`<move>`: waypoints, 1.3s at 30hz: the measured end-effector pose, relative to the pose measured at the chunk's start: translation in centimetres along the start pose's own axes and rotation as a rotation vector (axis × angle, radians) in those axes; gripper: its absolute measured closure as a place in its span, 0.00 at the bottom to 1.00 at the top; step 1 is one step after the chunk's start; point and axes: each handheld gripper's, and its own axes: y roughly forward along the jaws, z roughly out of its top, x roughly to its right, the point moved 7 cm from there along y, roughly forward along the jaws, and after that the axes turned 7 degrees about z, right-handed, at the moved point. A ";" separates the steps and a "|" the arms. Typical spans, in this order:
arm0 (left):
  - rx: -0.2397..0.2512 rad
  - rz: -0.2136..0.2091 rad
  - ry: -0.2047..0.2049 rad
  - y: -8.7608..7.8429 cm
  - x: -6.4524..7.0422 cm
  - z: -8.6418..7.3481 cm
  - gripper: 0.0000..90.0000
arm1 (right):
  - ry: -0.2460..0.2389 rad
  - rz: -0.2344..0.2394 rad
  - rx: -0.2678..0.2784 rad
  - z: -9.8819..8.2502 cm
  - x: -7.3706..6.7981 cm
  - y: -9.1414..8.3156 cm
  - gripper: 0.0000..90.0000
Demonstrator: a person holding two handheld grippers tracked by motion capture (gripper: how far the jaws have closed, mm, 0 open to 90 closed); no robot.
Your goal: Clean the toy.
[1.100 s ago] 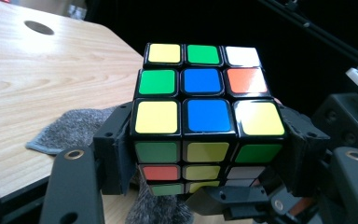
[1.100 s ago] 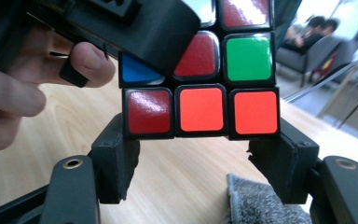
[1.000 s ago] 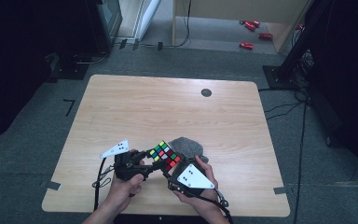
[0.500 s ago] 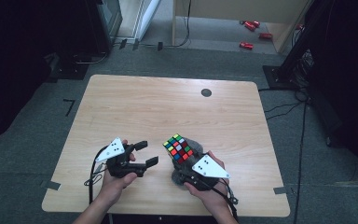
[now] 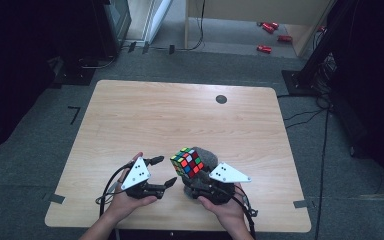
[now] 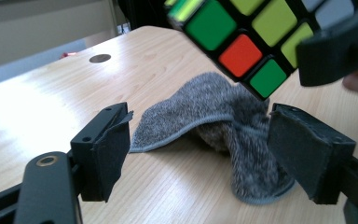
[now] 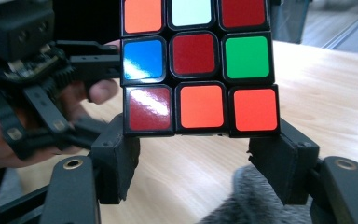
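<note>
A scrambled Rubik's cube (image 5: 187, 162) is held up off the table near the front edge, with my right gripper (image 5: 191, 176) shut on its lower part. In the right gripper view the cube (image 7: 196, 60) sits between both pads, red, orange and blue stickers facing the camera. My left gripper (image 5: 164, 171) stands open just left of the cube and apart from it; its jaws have just been closing a little with nothing between them. From the left gripper view the cube (image 6: 242, 32) hangs at the upper right. A crumpled grey cloth (image 5: 208, 155) lies under and behind the cube.
The light wooden table (image 5: 180, 115) has a dark round hole (image 5: 221, 99) near its far edge. Cables trail from both grippers toward the front edge. Beyond the far edge, red objects (image 5: 265, 48) lie on the floor.
The left gripper let go of the cube, drew away to the left and opened. The right gripper kept the cube and raised it slightly.
</note>
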 end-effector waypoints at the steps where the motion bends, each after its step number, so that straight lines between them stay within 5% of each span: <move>1: 0.002 0.006 0.024 0.0 0.2 0.0 0.25 | 0.012 0.009 -0.005 0.0 -0.1 0.1 0.39; 14: 0.019 0.065 0.184 0.1 1.0 -0.1 0.25 | 0.130 0.081 -0.018 -0.3 -0.5 0.4 0.39; 22: 0.039 0.097 0.256 0.0 1.4 0.0 0.25 | 0.153 0.131 -0.063 -0.8 -1.3 1.1 0.39; 29: 0.054 0.122 0.328 0.0 1.9 -0.2 0.33 | 0.223 0.165 -0.083 -1.2 -1.3 1.4 0.39; 35: 0.060 0.128 0.328 -0.1 1.8 -0.2 0.36 | 0.253 0.189 -0.078 -1.1 -1.1 1.6 0.35; 39: 0.048 0.111 0.257 0.0 1.1 -0.4 0.37 | 0.244 0.191 -0.051 -0.7 -0.5 1.0 0.31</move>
